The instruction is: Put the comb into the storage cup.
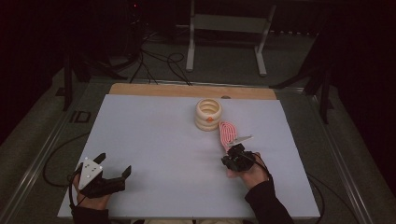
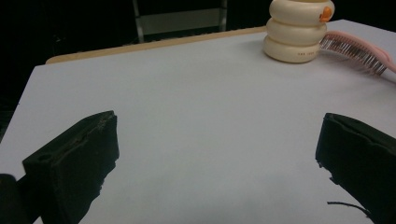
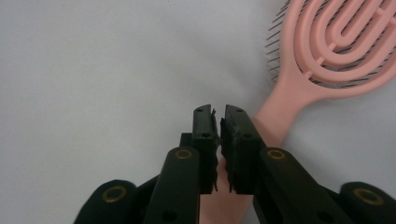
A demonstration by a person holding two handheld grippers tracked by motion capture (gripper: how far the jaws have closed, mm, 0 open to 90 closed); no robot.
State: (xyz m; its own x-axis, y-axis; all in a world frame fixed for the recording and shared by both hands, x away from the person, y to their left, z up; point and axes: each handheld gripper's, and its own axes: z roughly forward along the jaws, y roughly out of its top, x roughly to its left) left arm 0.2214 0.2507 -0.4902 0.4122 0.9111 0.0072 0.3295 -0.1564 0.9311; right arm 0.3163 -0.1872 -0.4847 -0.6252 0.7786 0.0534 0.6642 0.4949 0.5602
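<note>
Surface [image 1: 154,154]: white sheet over a wooden board, nearly bare. This leaves you free room to work on the near right.

Ring stack [image 1: 208,114]: cream, three tiers with an orange tab, upright at the far centre. The brush head lies just beside its base; whether they touch I cannot tell.

Hairbrush [image 1: 227,133]: pink, flat on the surface, bristles toward the left, handle pointing back at you. That puts the handle straight in line with your right hand, the likely reason for approaching from the near side.

Left claw [image 1: 113,163]: parked near left, jaws wide apart, nothing between them; idle, out of the way.

Right claw [image 1: 235,150]: over the handle end. Jaws almost together with a thin slit, and the handle passes under them; not clamped on it, as far as I can judge.

View notes: the right gripper view gives the slit and the handle [image 3: 275,123] below it, which the high view blurs. The left gripper view shows the bristles [image 2: 355,52] side-on.
</note>
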